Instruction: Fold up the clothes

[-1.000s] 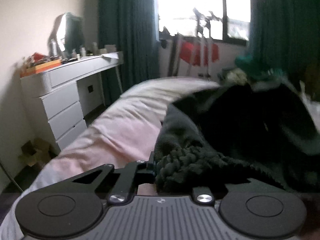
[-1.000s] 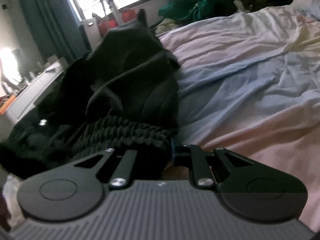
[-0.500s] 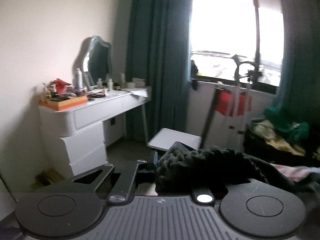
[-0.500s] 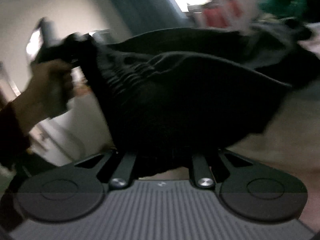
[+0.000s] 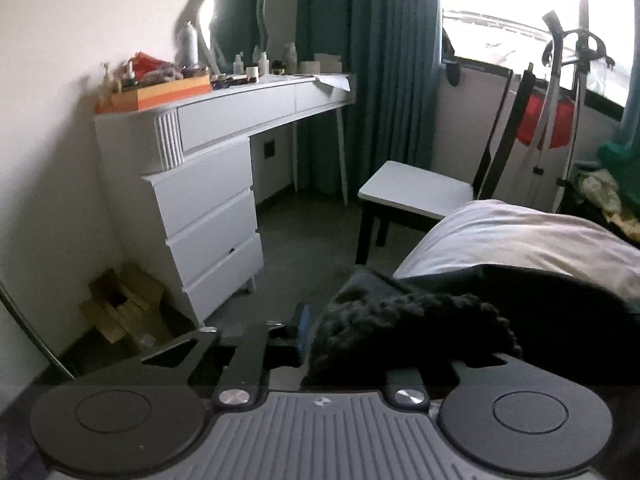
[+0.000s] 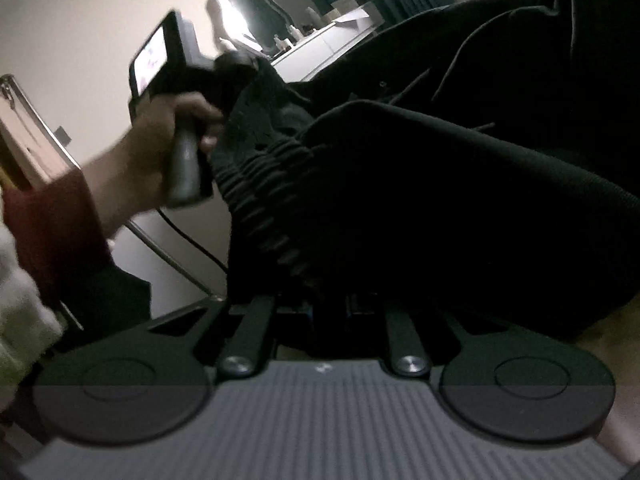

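A black garment with a ribbed hem hangs between both grippers, lifted off the bed. My left gripper is shut on one end of the ribbed hem; its right finger is hidden under the cloth. My right gripper is shut on the other end of the black garment, which fills most of the right wrist view. The left gripper also shows there, held in a hand at upper left, with the hem stretched between the two.
A white dresser with a mirror and clutter stands against the left wall. A white-seated chair stands beside the bed corner. Teal curtains, a window and a clothes rack with a red item are behind. A cardboard box lies on the floor.
Both grippers have lifted the garment off the bed and moved apart, stretching the hem. The left wrist view then tilted down toward the floor and bed corner.
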Tool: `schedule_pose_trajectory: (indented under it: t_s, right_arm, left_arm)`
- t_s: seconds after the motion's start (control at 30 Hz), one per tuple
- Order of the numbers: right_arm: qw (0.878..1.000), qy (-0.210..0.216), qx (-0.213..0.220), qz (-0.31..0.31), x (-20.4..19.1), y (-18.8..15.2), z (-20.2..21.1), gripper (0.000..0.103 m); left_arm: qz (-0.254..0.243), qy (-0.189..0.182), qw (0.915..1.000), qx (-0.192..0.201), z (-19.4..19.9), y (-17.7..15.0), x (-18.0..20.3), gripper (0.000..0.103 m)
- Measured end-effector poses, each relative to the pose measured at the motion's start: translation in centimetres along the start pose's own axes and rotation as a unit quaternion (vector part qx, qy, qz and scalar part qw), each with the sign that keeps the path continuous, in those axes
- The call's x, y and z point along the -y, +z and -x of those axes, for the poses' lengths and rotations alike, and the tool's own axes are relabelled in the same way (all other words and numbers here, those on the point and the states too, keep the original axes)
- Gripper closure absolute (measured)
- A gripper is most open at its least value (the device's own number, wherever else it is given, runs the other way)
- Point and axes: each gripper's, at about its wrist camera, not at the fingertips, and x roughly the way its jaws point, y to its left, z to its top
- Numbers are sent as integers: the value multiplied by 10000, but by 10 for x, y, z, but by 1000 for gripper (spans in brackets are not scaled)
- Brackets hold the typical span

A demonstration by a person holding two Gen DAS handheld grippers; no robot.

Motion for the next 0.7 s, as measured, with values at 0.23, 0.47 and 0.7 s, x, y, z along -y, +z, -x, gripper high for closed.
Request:
schedule_pose_trajectory:
  t_s: [0.23,0.47,0.7]
  right_arm:
    - [9976,333,-234,567,-30,-1,9,16]
    - [9946,87,77,1031,-54,3,68,16]
    - [9841,-791,853,1343,-46,4,164,16]
  left_arm:
    - [715,222,9971,148,64,-29,-74,3]
    - [567,298,9966,516,173,-70,-72,3]
    - [1,-679,9926,1005,284,-127,44,4]
